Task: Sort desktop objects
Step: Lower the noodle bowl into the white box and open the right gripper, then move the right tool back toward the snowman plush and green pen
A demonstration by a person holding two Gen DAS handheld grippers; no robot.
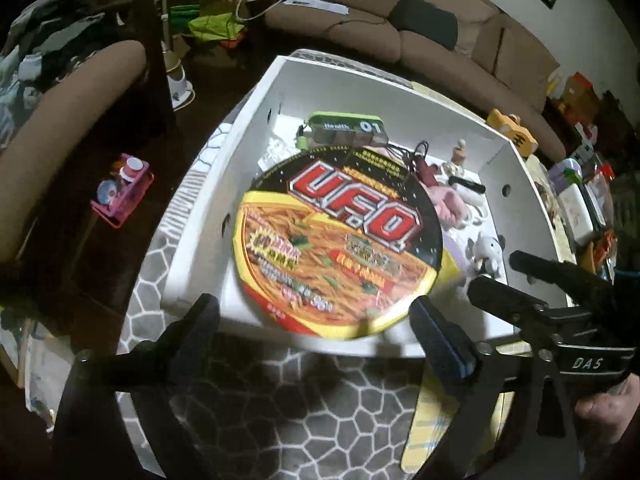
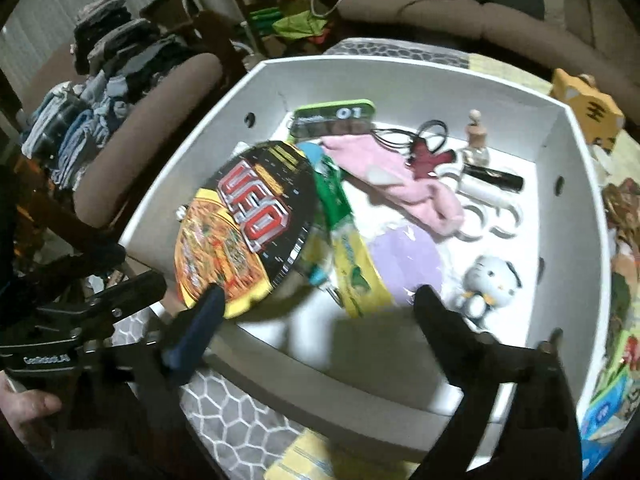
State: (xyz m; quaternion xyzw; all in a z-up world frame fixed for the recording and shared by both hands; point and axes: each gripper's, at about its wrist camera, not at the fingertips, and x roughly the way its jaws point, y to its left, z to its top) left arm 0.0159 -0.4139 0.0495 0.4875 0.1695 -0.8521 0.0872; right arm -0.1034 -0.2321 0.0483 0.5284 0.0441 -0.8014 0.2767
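A round U.F.O. instant noodle bowl point(image 1: 340, 240) hangs tilted over the near left part of a white cardboard box point(image 1: 360, 80). It also shows in the right wrist view point(image 2: 244, 224), blurred with motion. My left gripper point(image 1: 316, 320) is open, its fingers wide apart just under the bowl's near edge and not gripping it. My right gripper point(image 2: 320, 304) is open over the box's near wall point(image 2: 360, 356); its left fingertip point(image 2: 212, 300) overlaps the bowl's rim. In the left wrist view the right gripper point(image 1: 520, 280) sits at the right.
In the box lie a green case point(image 2: 336, 116), a pink cloth point(image 2: 400, 180), a yellow-green packet point(image 2: 356, 268), a Hello Kitty toy point(image 2: 488, 284), a black pen point(image 2: 492, 178) and a small bottle point(image 2: 476, 136). A tiger-striped toy point(image 2: 592, 108) sits outside, right. A brown chair point(image 2: 152, 120) stands left.
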